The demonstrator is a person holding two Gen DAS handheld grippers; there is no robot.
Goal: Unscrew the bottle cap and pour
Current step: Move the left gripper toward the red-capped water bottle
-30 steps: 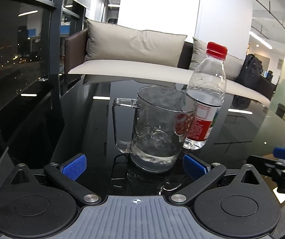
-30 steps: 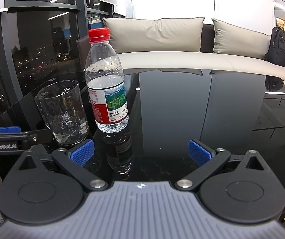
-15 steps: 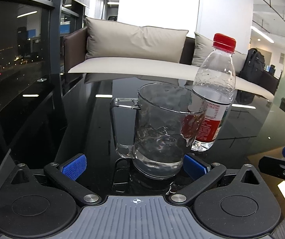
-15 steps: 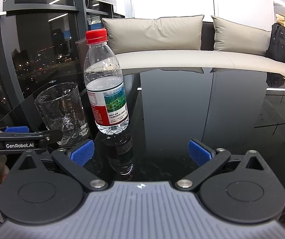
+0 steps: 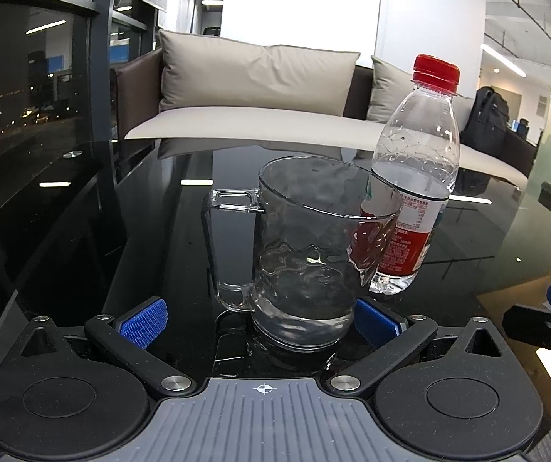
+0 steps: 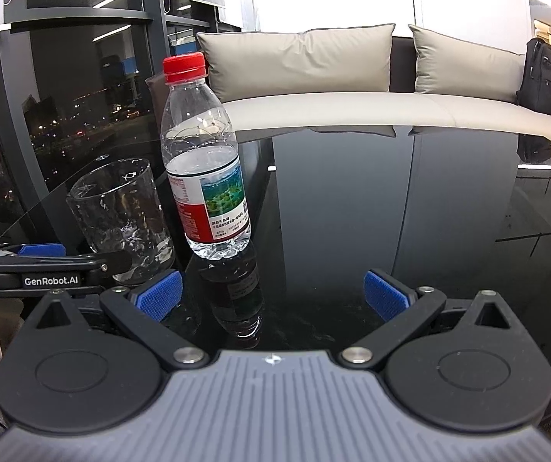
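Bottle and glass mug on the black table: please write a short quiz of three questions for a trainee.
1. True or false: the red cap is still on the bottle.
2. In the left wrist view, what stands between the open left tongs?
A. the bottle
B. the glass mug
C. nothing
3. Fill in: the right tongs are open and hold ____.

Key: 1 true; 2 B; 3 nothing.

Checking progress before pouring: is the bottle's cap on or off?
On. The red cap sits on the upright bottle; neither gripper touches it.
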